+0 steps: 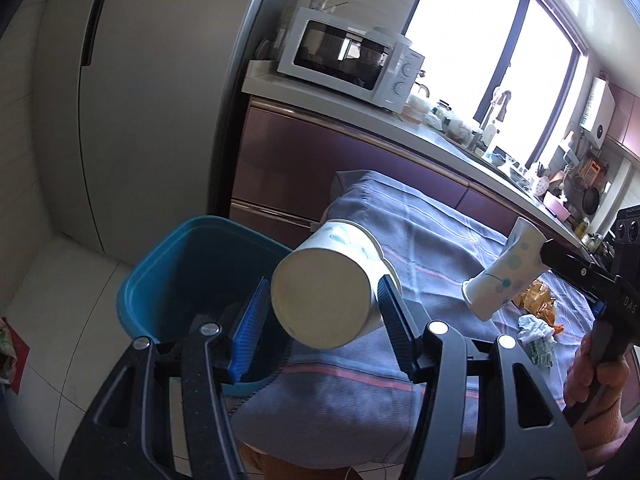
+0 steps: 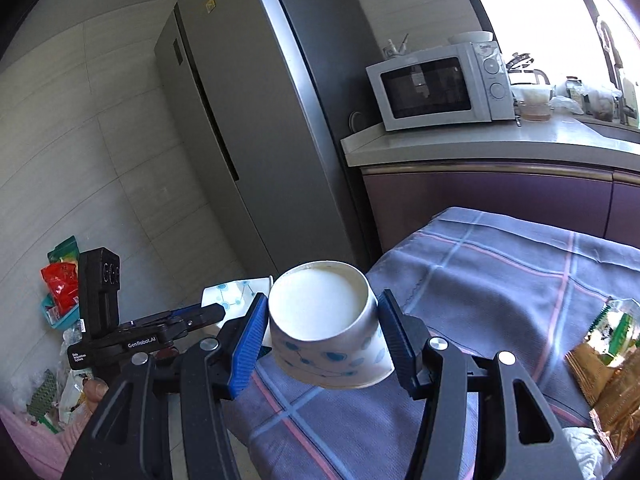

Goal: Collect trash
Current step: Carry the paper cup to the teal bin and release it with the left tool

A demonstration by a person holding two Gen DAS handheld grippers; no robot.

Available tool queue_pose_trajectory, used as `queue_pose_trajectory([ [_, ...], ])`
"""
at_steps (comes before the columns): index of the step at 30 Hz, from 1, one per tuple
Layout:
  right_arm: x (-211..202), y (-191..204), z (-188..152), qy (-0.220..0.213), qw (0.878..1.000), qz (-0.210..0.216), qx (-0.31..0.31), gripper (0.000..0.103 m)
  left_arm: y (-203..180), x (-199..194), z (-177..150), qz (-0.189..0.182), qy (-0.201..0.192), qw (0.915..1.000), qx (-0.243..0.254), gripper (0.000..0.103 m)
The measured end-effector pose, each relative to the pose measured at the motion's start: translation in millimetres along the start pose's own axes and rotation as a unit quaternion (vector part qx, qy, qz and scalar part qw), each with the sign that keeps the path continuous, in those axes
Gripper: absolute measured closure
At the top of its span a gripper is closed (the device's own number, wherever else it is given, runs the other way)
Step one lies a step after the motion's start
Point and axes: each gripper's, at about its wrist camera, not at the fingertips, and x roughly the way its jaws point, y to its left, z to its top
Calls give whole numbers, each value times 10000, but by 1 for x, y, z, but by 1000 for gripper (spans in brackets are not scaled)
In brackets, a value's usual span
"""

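A white paper cup with blue dots [image 1: 320, 292] lies on its side between the blue pads of my left gripper [image 1: 324, 308], which is shut on it, base toward the camera. It hangs at the table's end, beside a blue bin [image 1: 160, 276] on the floor. My right gripper [image 2: 324, 320] is shut on a second dotted paper cup [image 2: 320, 316], held above the plaid-clothed table [image 2: 500, 280]. Each wrist view also shows the other gripper and cup: the right gripper [image 1: 560, 276] with its cup [image 1: 504, 276], the left gripper [image 2: 224, 308] with its cup [image 2: 236, 290].
On the cloth lie an orange-gold snack wrapper [image 1: 536, 300], a crumpled tissue [image 1: 532, 328] and a green wrapper [image 1: 540, 354]. A grey fridge [image 2: 240, 120] and a counter with a microwave [image 2: 436, 88] stand behind. Packets and bags are piled on the floor [image 2: 60, 288].
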Motion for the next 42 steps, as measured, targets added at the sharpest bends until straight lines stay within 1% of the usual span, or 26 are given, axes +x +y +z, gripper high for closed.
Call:
queue_pose_trajectory([
  [9,47,22,14,252,9990,342,-156,49,46,-1,-4,362,28,9989,-308,48],
  [18,86,38,23,513,9969,528,-280,49,63,7,-3,645,18,9969,-453,48],
  [27,125,48,24,868,9940,565,-338,49,74,34,1,865,193,9942,-605,48],
  [39,181,50,17,1425,9883,497,-233,48,84,82,-2,1041,602,9904,-677,48],
  [41,189,51,15,1487,9877,435,-228,48,87,92,-4,1025,694,9895,-752,48],
  [42,193,50,14,1514,9874,405,-202,42,88,96,-4,1022,729,9889,-798,48],
])
